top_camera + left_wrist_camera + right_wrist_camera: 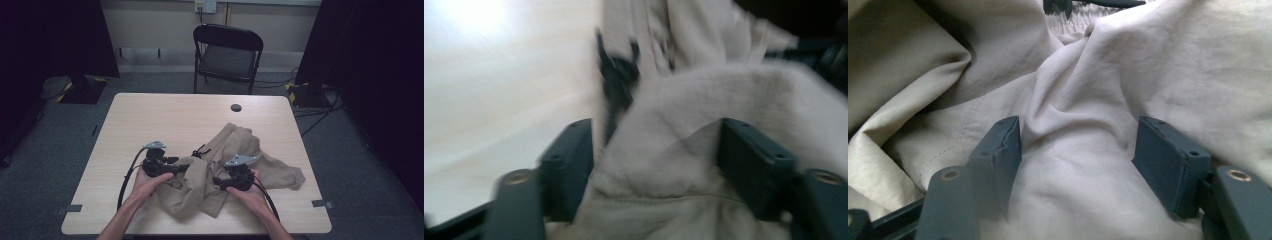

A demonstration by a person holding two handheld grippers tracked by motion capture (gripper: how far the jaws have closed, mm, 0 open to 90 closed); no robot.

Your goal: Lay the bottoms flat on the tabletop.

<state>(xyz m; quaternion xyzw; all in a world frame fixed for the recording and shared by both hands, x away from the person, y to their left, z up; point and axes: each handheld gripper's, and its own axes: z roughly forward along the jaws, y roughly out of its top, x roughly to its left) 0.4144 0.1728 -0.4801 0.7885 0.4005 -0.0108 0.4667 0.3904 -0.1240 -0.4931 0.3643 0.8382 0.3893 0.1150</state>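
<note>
A crumpled beige garment (235, 155) with a black drawstring (200, 150) lies on the front right half of the wooden table (165, 115). My left gripper (183, 168) is at the garment's left edge and points right into it. In the left gripper view, which is blurred, its jaws stand wide apart with a fold of the beige cloth (684, 165) bulging between them, and the drawstring (616, 75) is just beyond. My right gripper (217, 180) presses into the cloth from the right. Its jaws are also wide apart, with a ridge of fabric (1078, 150) lying between them.
A black folding chair (227, 52) stands behind the table's far edge. A dark cable hole (236, 107) sits near the back middle of the tabletop. Bare wood stretches across the left and back. Dark stands flank the room on both sides.
</note>
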